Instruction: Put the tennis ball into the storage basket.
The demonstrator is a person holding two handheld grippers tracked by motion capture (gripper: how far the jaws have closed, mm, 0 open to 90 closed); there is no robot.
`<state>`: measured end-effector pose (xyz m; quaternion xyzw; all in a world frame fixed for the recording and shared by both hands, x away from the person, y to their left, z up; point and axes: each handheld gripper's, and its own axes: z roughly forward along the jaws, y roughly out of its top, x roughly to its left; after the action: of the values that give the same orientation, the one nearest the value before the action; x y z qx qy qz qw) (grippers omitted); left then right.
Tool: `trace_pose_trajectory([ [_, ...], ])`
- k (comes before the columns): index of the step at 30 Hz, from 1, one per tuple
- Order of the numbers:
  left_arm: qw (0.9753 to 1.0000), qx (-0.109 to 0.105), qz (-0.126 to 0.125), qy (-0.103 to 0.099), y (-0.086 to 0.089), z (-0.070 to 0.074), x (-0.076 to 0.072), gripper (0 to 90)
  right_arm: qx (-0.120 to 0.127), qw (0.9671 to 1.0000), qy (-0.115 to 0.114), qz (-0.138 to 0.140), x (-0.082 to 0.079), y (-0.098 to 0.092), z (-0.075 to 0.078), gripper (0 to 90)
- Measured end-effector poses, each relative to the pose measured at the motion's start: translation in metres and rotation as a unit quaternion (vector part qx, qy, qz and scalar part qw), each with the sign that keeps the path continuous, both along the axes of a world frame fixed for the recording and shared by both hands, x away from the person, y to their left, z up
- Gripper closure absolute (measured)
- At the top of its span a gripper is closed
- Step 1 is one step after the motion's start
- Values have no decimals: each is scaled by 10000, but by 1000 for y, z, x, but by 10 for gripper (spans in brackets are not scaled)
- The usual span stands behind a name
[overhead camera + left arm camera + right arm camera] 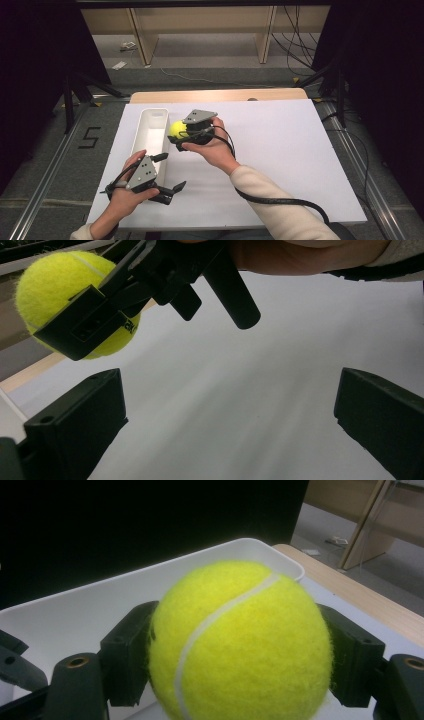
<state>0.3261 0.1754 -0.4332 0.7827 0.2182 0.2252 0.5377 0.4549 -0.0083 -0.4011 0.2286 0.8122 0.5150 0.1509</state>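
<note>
Yellow tennis ball [240, 640] clamped in the right gripper [186, 134] beside the white tray [144, 131].
It should be carried over the tray and released low; the left gripper [167, 172] is held apart, empty.

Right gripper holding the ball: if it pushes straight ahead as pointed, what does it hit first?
Likely the white tray: the right gripper, shut on the tennis ball, points at its near wall. Depth is unclear.

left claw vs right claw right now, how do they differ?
The right claw is shut on the tennis ball; the left claw is open and holds nothing. The right claw sits beside the white tray's rim; the left claw sits at the tray's near end. Both are black, two-jawed and hand-held.
</note>
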Motion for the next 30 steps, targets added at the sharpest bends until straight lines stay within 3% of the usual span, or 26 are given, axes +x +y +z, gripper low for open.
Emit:
trace_pose_trajectory([
  [30, 10000, 14, -27, 2, -1, 0, -1, 0, -55, 9999, -23, 108, 1, 11, 5, 261],
])
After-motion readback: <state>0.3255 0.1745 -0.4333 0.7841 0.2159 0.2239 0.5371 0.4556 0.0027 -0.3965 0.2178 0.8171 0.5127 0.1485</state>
